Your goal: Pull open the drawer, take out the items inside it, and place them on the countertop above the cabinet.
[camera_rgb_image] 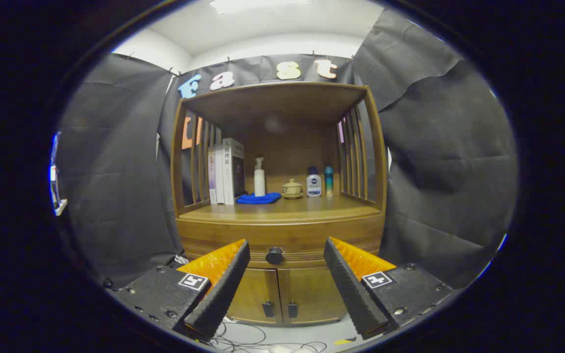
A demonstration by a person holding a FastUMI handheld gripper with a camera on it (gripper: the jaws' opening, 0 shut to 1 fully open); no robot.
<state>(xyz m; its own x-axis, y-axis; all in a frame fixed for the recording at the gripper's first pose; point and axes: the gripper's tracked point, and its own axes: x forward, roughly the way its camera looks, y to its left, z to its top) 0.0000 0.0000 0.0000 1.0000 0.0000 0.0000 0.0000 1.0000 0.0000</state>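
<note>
Glossy wooden cabinet (pixel 282 230), soft cloth (pixel 259 198); ridged jaws, spread wide

Wooden cabinet (pixel 282 230), countertop (pixel 282 208) under slatted shelf frame. Landmark: white pump bottle (pixel 260 177), upright near ctr. Books (pixel 226 171) just left of it, upright. Blue cloth (pixel 259 198) at its base, in front. Small lidded cup (pixel 292 188) to its right, then white bottle (pixel 314 183), teal bottle (pixel 329 180) farthest right.

Gripper (pixel 286 255): fingers apart, nothing betw them.
</note>
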